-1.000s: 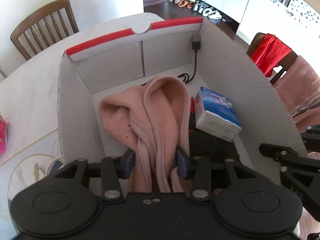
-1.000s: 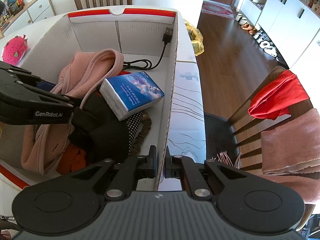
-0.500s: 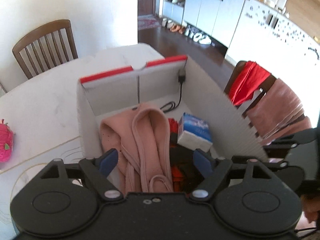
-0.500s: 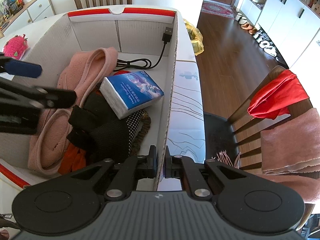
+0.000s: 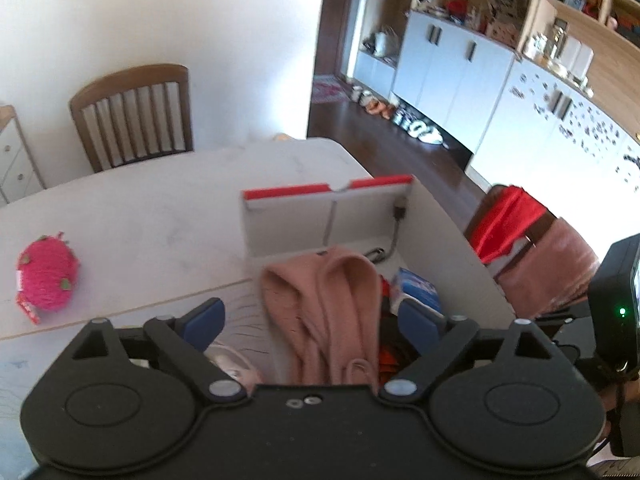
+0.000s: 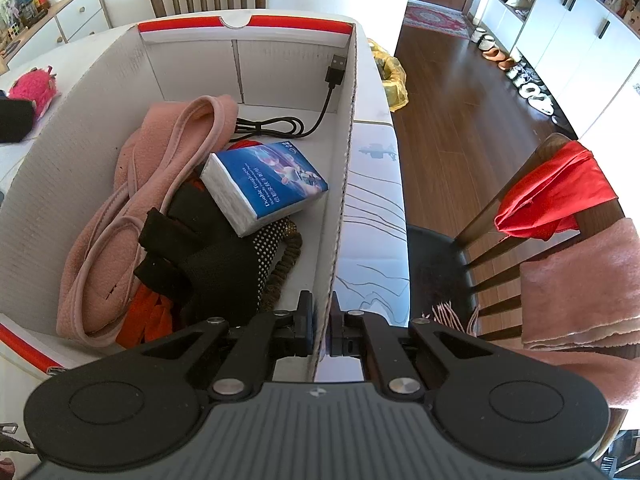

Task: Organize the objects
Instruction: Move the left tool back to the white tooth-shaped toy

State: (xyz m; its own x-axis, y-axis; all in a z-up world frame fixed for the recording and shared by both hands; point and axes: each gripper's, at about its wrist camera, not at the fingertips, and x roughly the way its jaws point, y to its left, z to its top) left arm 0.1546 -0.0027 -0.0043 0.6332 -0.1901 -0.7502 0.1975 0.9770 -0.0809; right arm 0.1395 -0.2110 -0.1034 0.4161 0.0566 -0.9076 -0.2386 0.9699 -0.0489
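Just let go: left gripper [image 5: 310, 316] with jaws just swung wide, nothing between them, pink garment [image 6: 132, 216] lying inside the white box [image 6: 80, 152] beside the tissue pack [image 6: 264, 184]; right gripper [image 6: 320, 330] pinched tight on the box's right wall, steadying it; drop-off step looks finished; next, probably a reach left for the pink plush toy [image 5: 47, 278] out on the table [image 5: 168, 216]; tissue pack print too small to read surely, perhaps "Double".

Black left gripper [image 5: 312, 322] with blue pads [image 5: 204, 316], silver screws, round housings.
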